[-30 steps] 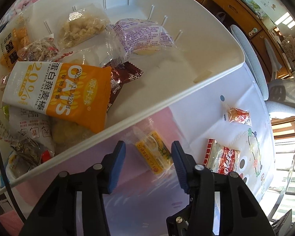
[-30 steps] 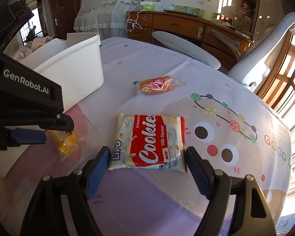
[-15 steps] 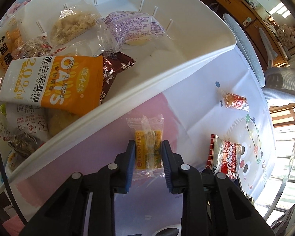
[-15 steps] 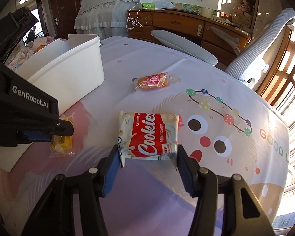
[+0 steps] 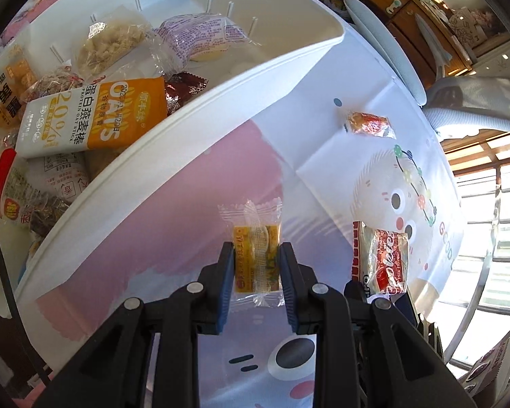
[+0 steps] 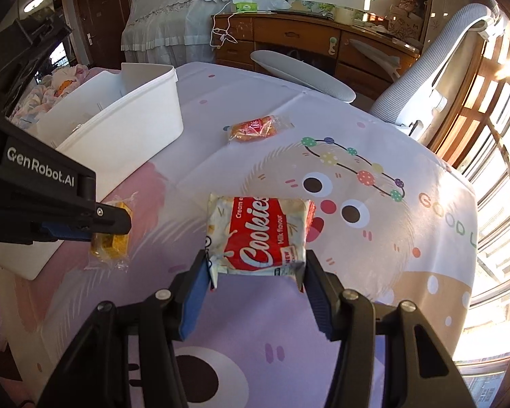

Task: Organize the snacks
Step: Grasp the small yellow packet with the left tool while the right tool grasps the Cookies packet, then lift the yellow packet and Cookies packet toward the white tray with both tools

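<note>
My left gripper (image 5: pixel 256 255) is shut on a small yellow snack packet (image 5: pixel 255 258) and holds it above the tablecloth beside the white bin (image 5: pixel 173 136). The packet also shows in the right wrist view (image 6: pixel 110 238). My right gripper (image 6: pixel 256 265) is shut on a red and white Cookies pack (image 6: pixel 258 234), lifted off the cloth; the pack shows in the left wrist view too (image 5: pixel 382 258). The white bin (image 6: pixel 125 119) holds several snack packs, among them an orange oat stick pack (image 5: pixel 95 119). A small orange wrapped snack (image 5: pixel 369 124) lies on the cloth, also in the right wrist view (image 6: pixel 255 129).
A cartoon-print tablecloth (image 6: pixel 357 204) covers the table. A grey office chair (image 6: pixel 442 78) stands at the far right edge. A wooden dresser (image 6: pixel 306 40) is behind the table. The table edge drops off at the right by the window.
My left gripper closed on the yellow packet and lifted it. My right gripper closed on the Cookies pack and raised it off the cloth.
</note>
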Demonstrator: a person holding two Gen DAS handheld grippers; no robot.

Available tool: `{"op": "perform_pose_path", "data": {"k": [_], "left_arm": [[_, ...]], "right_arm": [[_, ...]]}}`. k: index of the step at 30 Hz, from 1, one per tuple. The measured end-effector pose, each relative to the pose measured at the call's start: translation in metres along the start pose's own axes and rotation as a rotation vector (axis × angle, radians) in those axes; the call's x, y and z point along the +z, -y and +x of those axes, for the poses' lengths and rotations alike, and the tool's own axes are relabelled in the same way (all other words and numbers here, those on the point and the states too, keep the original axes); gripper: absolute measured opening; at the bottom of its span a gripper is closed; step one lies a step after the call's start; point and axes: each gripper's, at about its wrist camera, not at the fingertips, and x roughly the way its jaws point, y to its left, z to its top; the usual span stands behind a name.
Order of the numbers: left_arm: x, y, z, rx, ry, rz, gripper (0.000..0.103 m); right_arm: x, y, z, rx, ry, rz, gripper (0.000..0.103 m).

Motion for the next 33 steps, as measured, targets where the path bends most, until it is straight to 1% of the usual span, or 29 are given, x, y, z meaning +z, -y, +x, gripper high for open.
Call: {"op": "perform_pose_path", "data": {"k": [2, 6, 12, 18, 21, 28, 33], "left_arm": [[-0.003, 0.002, -0.01, -0.01, -0.005, 0.026, 0.024], [-0.008, 0.004, -0.031, -0.038, -0.05, 0.091, 0.024], [-0.023, -0.001, -0.074, -0.064, -0.063, 0.207, 0.024], [-0.029, -0.023, -0.12, -0.068, -0.035, 0.29, 0.024], [-0.028, -0.038, -0.136, -0.071, -0.038, 0.329, 0.024], [-0.027, -0.067, -0.169, -0.071, -0.042, 0.427, 0.024], [-0.025, -0.083, -0.18, -0.095, -0.052, 0.485, 0.024]], "right_arm": [[-0.001, 0.0, -0.011, -0.004, 0.005, 0.006, 0.054], [-0.002, 0.0, -0.037, -0.014, 0.018, 0.026, 0.054], [0.004, -0.01, -0.076, -0.03, 0.068, 0.038, 0.054], [0.012, -0.032, -0.105, -0.02, 0.121, 0.04, 0.054], [0.013, -0.044, -0.118, -0.008, 0.14, 0.049, 0.054], [0.004, -0.071, -0.141, 0.02, 0.147, 0.104, 0.054], [-0.004, -0.091, -0.153, 0.03, 0.137, 0.115, 0.054]]}}
